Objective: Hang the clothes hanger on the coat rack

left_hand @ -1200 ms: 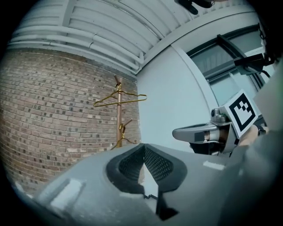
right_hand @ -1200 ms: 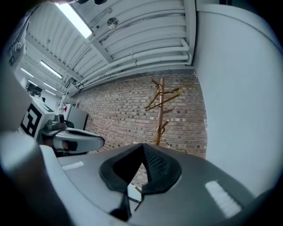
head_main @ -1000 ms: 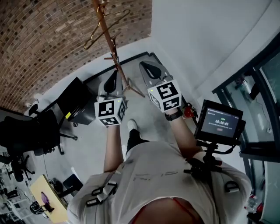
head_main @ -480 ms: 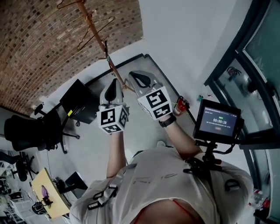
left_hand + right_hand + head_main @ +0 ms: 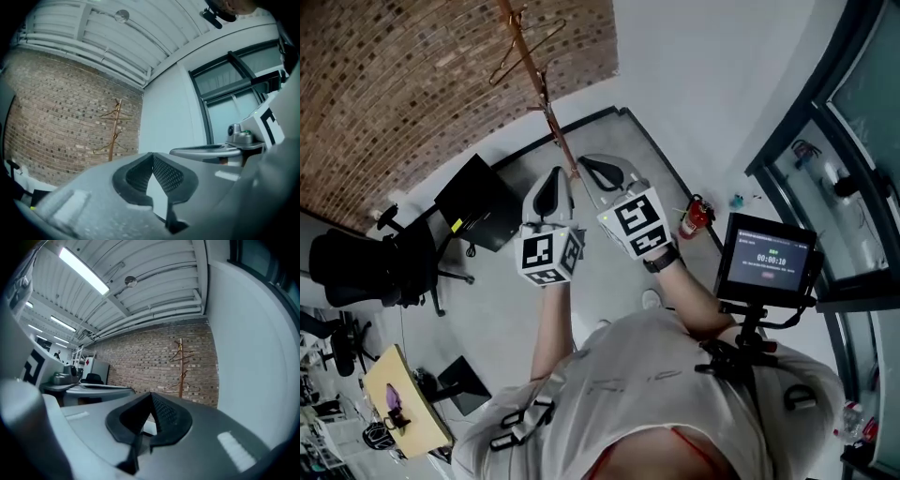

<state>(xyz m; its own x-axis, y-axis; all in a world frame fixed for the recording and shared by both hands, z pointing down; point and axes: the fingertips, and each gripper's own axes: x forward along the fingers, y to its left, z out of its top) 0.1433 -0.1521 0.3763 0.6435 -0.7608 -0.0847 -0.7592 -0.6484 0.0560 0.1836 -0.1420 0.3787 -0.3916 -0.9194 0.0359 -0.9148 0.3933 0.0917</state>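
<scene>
A wooden coat rack [image 5: 546, 103] stands by the brick wall, and a thin hanger [image 5: 528, 45] hangs on its upper pegs. In the head view my left gripper [image 5: 553, 176] and right gripper [image 5: 596, 165] are held side by side, level, pointing at the rack's foot. Both are shut with nothing between the jaws. The left gripper view shows the shut left gripper [image 5: 153, 157] with the coat rack [image 5: 113, 136] and a hanger [image 5: 109, 148] far ahead. From the shut right gripper [image 5: 151, 397], the coat rack [image 5: 181, 366] stands ahead, apart from the jaws.
A black cabinet [image 5: 476, 202] and a black office chair [image 5: 361, 267] stand left of the rack. A red fire extinguisher [image 5: 694, 217] sits by the white wall. Glass doors [image 5: 853, 122] run along the right. A small monitor [image 5: 767, 260] rides on the person's chest rig.
Both grippers have been carried forward together as the person walks; the floor and wall have shifted in view. The jaws stayed shut and empty.
</scene>
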